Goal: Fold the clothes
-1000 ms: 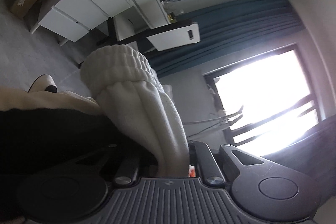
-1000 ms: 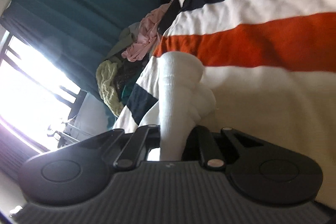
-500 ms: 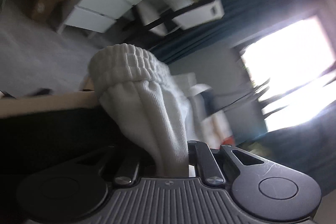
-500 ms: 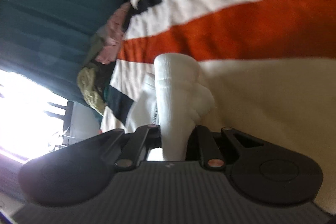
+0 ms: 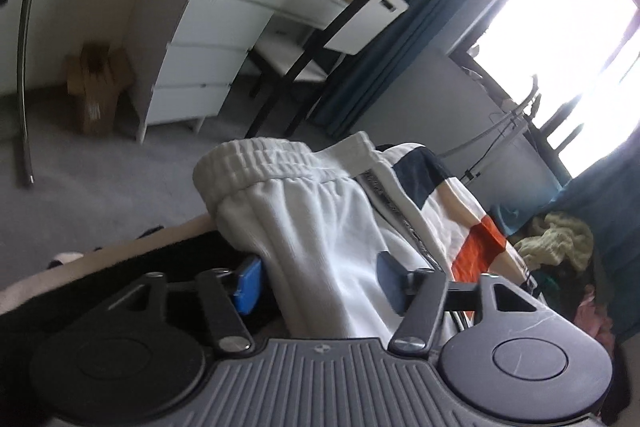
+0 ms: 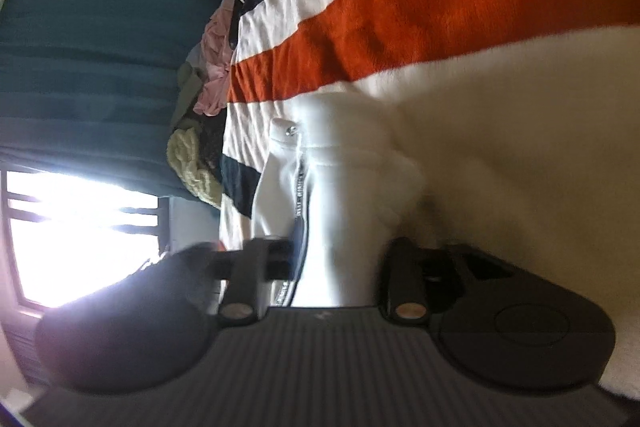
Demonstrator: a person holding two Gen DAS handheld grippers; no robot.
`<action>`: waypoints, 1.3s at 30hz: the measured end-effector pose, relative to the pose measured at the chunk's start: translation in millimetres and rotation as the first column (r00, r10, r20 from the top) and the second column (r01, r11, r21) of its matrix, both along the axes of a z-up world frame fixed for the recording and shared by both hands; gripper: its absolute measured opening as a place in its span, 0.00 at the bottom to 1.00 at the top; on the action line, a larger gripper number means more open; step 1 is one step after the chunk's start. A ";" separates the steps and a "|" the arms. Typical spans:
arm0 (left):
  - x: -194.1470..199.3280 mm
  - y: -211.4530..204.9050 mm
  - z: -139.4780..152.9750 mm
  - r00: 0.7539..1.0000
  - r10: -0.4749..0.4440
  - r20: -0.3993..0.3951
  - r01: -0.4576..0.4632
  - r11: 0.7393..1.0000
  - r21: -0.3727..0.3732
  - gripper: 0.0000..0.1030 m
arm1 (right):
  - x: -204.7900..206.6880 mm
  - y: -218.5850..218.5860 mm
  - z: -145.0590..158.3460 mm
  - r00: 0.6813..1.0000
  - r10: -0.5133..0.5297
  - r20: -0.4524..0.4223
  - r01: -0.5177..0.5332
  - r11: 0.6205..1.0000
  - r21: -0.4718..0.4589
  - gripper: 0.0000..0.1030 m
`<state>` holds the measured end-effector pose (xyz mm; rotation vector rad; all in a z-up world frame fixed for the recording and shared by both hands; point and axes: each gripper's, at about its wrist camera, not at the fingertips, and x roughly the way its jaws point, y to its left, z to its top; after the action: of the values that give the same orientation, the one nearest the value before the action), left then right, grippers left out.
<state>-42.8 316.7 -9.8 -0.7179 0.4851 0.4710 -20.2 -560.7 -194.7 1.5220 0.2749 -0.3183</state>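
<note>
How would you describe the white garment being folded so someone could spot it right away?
Look at the bed with the striped blanket in orange, navy and cream. On it, between the fingers of the left gripper, lies the white garment. Unlike the pile of clothes farther along the bed, it is plain white fleece with a ribbed elastic cuff.

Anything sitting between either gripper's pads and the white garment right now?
Nothing visible. The white garment runs straight between the left gripper and right gripper; both jaws have just been opening, pads off the cloth.
</note>
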 end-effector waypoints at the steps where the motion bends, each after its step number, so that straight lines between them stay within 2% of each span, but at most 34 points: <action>1: -0.4 -5.3 2.8 1.000 0.002 0.004 -0.002 1.000 0.019 0.69 | 2.7 0.1 -0.9 1.000 0.005 0.021 -0.005 1.000 0.005 0.62; 4: 1.5 -21.9 12.7 0.999 -0.002 0.053 -0.002 0.998 0.070 0.72 | 14.1 0.8 -0.3 0.998 0.048 0.046 -0.047 0.999 -0.022 0.62; 8: 8.2 -52.9 22.1 0.992 -0.053 0.111 0.032 0.983 0.182 0.77 | 27.8 1.7 -2.8 0.995 0.103 0.013 -0.102 0.992 -0.072 0.62; 12: 18.8 -88.2 19.1 0.981 -0.167 0.102 0.140 0.963 0.232 0.78 | 38.9 -0.7 -4.1 0.993 0.117 0.023 -0.114 0.986 -0.121 0.63; 16: 30.0 -135.9 4.3 0.958 -0.282 0.057 0.259 0.931 0.256 0.81 | 45.3 -5.7 -7.9 0.987 0.128 0.098 -0.113 0.982 -0.148 0.63; 19: 41.1 -179.6 -13.7 0.915 -0.404 0.002 0.387 0.879 0.278 0.83 | 43.7 -10.9 -14.9 0.981 0.102 0.162 -0.084 0.990 -0.112 0.63; 22: 50.0 -222.9 -35.2 0.856 -0.514 -0.057 0.504 0.806 0.310 0.83 | 45.1 -11.3 -15.3 0.984 0.099 0.148 -0.080 0.988 -0.130 0.63; 24: 55.0 -248.8 -48.2 0.813 -0.574 -0.098 0.565 0.739 0.367 0.83 | 46.7 -9.4 -12.0 0.989 0.098 0.110 -0.078 0.982 -0.172 0.62; 26: 59.0 -273.3 -60.7 0.772 -0.617 -0.154 0.613 0.657 0.438 0.83 | 49.8 -7.6 -9.3 0.992 0.095 0.084 -0.075 0.975 -0.207 0.62; 28: 64.0 -290.2 -74.6 0.771 -0.593 -0.232 0.618 0.609 0.496 0.83 | 51.9 -6.7 -7.9 0.995 0.086 0.052 -0.072 0.971 -0.228 0.56; 29: 66.8 -293.5 -80.6 0.764 -0.588 -0.265 0.632 0.599 0.492 0.84 | 52.0 -6.3 -7.0 0.996 0.080 0.035 -0.070 0.969 -0.239 0.55; 32: 74.4 -298.9 -95.8 0.730 -0.588 -0.347 0.680 0.577 0.453 0.85 | 53.6 -3.4 -1.0 0.997 0.077 -0.033 -0.083 0.954 -0.290 0.40; 34: 76.2 -300.7 -97.6 0.722 -0.590 -0.362 0.690 0.575 0.440 0.85 | 55.4 -1.4 5.9 0.993 0.075 -0.086 -0.100 0.937 -0.335 0.21; 36: 77.0 -300.4 -97.4 0.717 -0.594 -0.366 0.696 0.573 0.432 0.85 | 54.0 1.8 16.8 0.993 0.067 -0.095 -0.099 0.919 -0.383 0.14; 39: 74.8 -296.9 -94.7 0.709 -0.602 -0.368 0.704 0.569 0.425 0.85 | 55.7 14.8 43.9 0.994 0.054 -0.098 -0.095 0.866 -0.490 0.12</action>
<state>32.0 19.8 -104.5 0.1018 0.7156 -0.0625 35.5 -545.9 -150.8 0.9881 0.2896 -0.3577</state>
